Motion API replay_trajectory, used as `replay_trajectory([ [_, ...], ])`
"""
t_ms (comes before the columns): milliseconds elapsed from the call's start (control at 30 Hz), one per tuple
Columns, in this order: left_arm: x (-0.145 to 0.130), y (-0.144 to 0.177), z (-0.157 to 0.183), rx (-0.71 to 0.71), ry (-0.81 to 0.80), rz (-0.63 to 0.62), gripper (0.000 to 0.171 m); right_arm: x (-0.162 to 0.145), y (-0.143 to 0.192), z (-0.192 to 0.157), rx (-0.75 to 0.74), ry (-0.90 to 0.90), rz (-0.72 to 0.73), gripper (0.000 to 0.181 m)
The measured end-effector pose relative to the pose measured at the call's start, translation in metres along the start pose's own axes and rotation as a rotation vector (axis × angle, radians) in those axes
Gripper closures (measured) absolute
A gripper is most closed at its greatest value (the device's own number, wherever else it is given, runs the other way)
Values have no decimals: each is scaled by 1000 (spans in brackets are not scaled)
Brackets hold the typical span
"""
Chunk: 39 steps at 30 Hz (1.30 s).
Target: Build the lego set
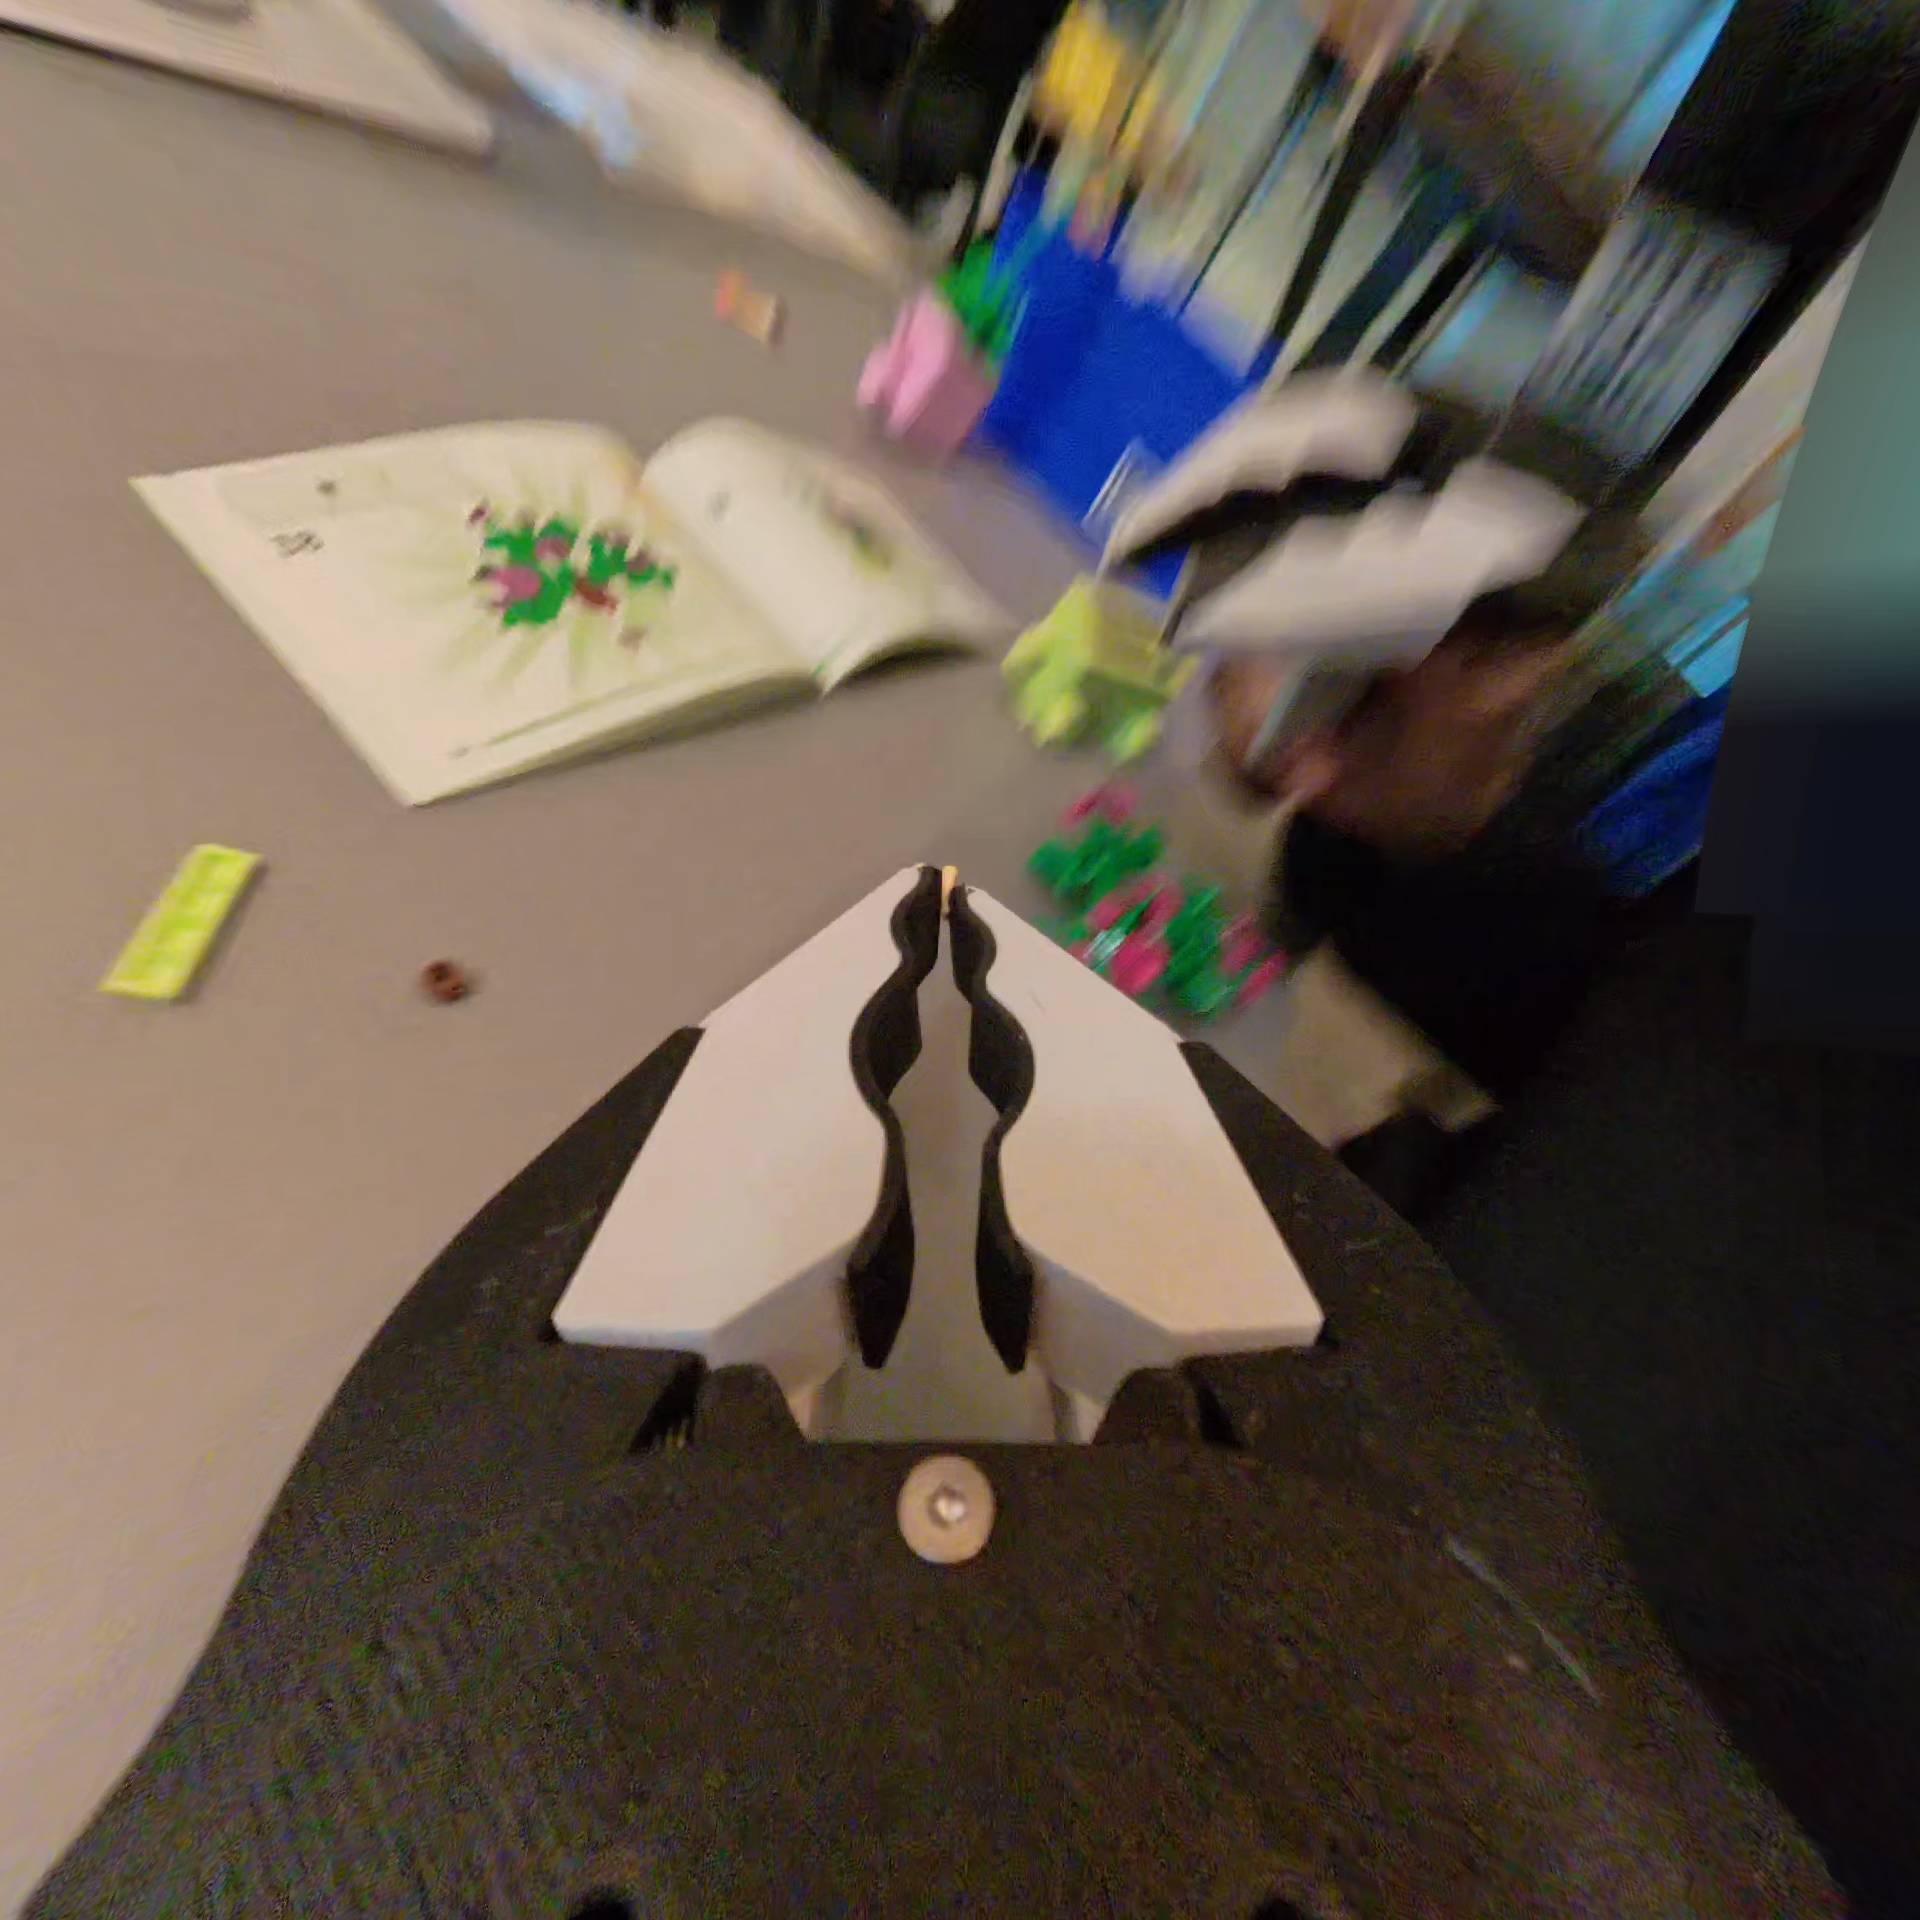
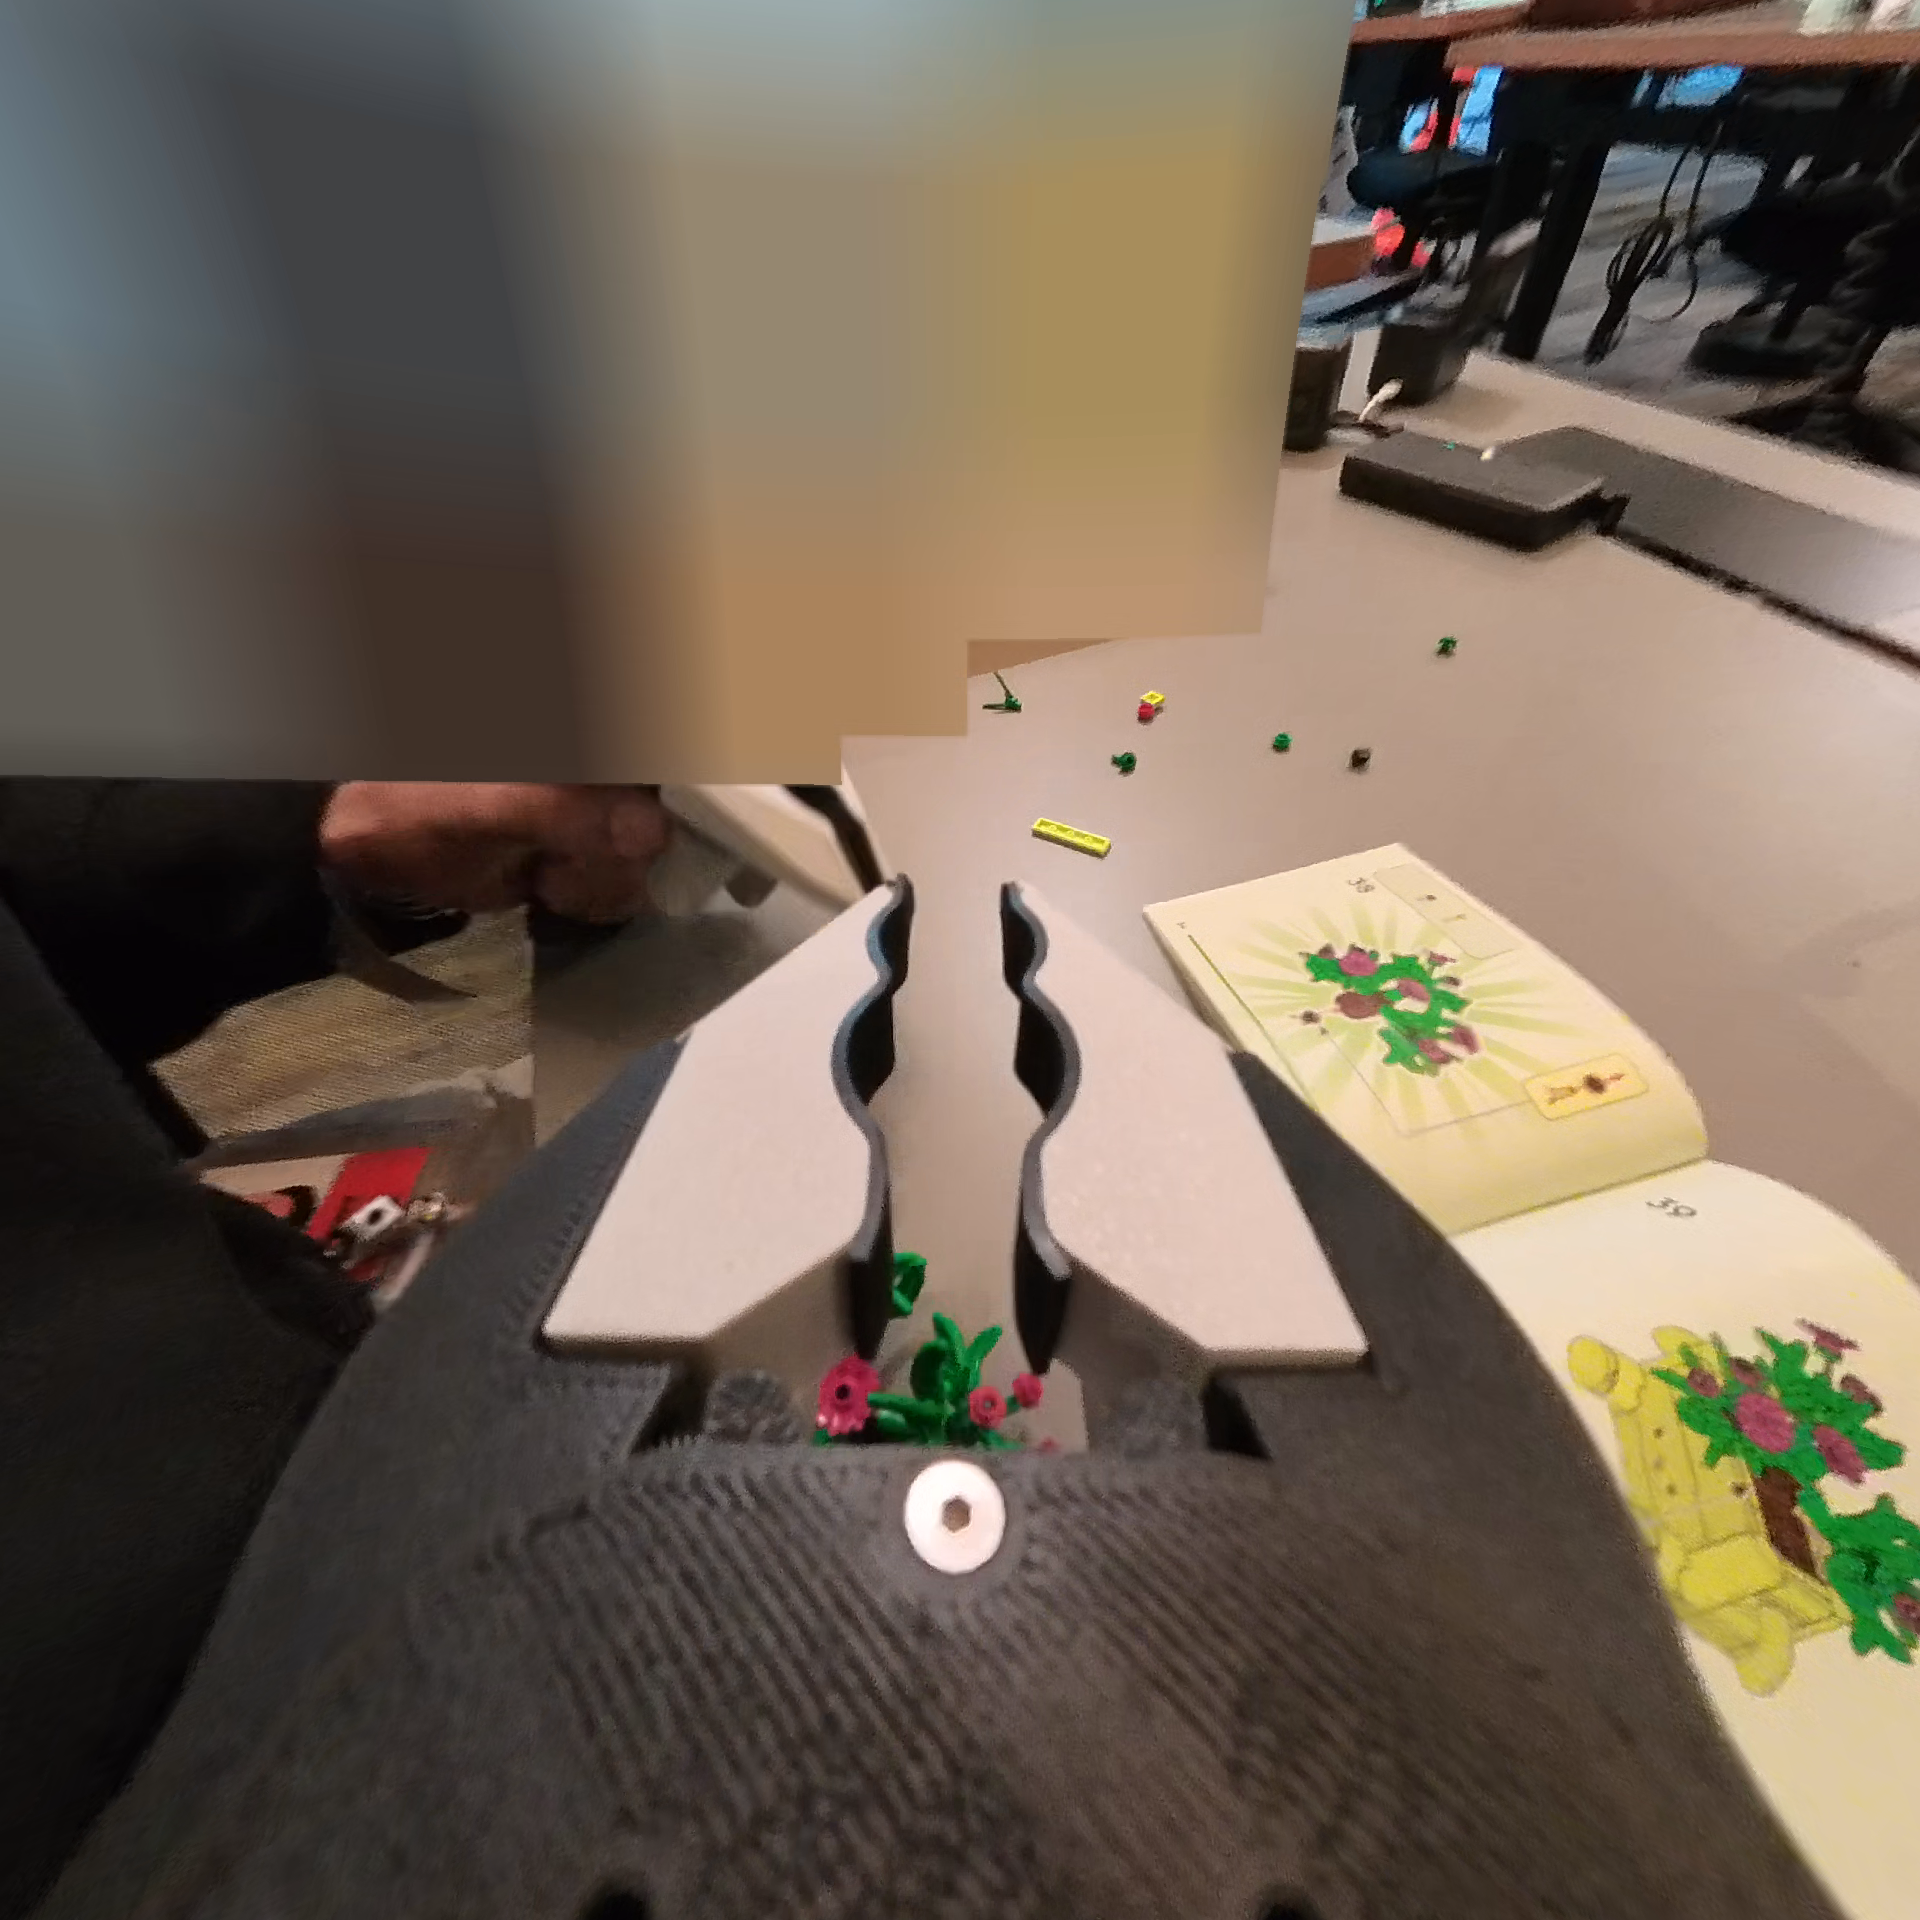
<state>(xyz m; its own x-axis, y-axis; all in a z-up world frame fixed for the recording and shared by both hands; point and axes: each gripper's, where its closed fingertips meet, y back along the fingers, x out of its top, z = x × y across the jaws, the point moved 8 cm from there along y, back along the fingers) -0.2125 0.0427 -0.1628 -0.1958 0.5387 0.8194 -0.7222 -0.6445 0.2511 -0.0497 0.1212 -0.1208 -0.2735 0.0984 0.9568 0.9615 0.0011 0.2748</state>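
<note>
My left gripper (image 1: 948,896) is shut, with a tiny tan piece (image 1: 949,881) pinched at its tips, above the grey table. The green and pink flower assembly (image 1: 1153,925) lies just right of those tips. A lime green build (image 1: 1101,675) stands beyond it, blurred, next to my right gripper (image 1: 1132,561). In the right wrist view my right gripper (image 2: 954,904) is open with nothing between its fingers. The flower assembly (image 2: 935,1387) shows low between the finger bases. The open instruction booklet (image 1: 582,592) (image 2: 1423,1029) lies on the table.
A lime plate (image 1: 182,923) (image 2: 1070,834) and a small brown piece (image 1: 447,981) lie loose on the table. A pink build (image 1: 930,364) stands by a blue box (image 1: 1101,374). Several small green and red pieces (image 2: 1280,742) lie scattered. A hand (image 2: 499,852) is at the left.
</note>
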Motion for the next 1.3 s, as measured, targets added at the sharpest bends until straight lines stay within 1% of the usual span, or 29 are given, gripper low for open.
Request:
replay_trajectory([
  [67,9,7,-5,-184,272,215,171,1,-4,-10,-39,107,27,162],
  [100,9,7,-9,-266,390,278,171,2,-6,-17,-68,178,34,159],
  [133,7,5,-11,-336,492,312,171,2,-9,-24,-103,256,32,158],
  [200,3,-1,-10,-454,622,360,171,2,-16,-37,-175,428,13,158],
  [300,-1,-10,-4,-548,707,371,171,0,-23,-51,-260,640,-25,164],
  [367,0,-12,1,-567,707,363,171,-1,-26,-56,-276,704,-39,165],
  [433,1,-12,3,-572,707,359,171,-3,-28,-57,-275,716,-59,165],
  [533,3,-6,-1,-504,659,359,171,-5,-26,-49,-327,711,-114,169],
  [667,8,13,-8,-356,540,348,171,1,-5,-30,-413,631,-134,173],
  [800,5,17,-9,-162,382,239,171,5,23,-14,-441,483,-114,174],
  [867,1,10,-8,-70,303,130,171,4,32,-10,-425,392,-105,172],
  [967,-7,-6,-5,49,179,-56,163,2,35,-8,-353,242,-65,172],
  [1033,-9,-13,-5,120,73,-152,161,0,32,-8,-260,144,-51,173],
  [1067,-9,-16,-5,144,14,-195,161,-1,29,-7,-202,101,-70,172],
  [1133,-10,-19,-7,187,-103,-272,160,-5,18,-3,-72,33,-162,166],
  [1200,-11,-24,-9,176,-204,-345,159,-8,7,3,34,-13,-282,157],
  [1233,-12,-27,-10,169,-247,-384,159,-9,2,6,67,-22,-326,157],
  [1300,-13,-33,-13,152,-332,-458,160,-8,-6,7,103,-16,-361,158],
])
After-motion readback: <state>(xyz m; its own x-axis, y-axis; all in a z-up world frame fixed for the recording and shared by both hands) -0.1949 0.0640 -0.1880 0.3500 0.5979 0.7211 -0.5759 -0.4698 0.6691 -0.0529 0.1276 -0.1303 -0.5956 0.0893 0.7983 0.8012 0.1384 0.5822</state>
